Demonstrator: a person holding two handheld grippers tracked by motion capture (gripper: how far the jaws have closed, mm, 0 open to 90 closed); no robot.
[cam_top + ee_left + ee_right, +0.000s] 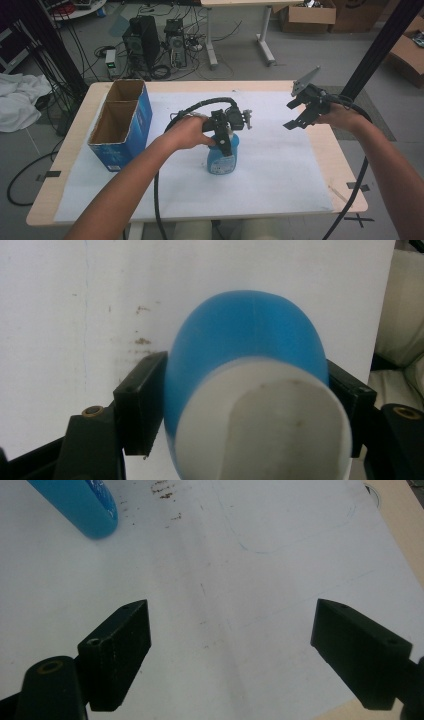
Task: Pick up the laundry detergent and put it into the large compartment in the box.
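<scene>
Bottle [245, 340] base hidden behind its cap [262, 425]

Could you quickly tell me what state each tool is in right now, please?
Left tool: closed on the blue bottle, jaws against its sides.
Right tool: open, empty, above the white sheet.

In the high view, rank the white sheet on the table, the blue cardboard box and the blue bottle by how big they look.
1. white sheet, by far the largest.
2. blue cardboard box.
3. blue bottle, the smallest, though the left gripper covers its top.
</scene>
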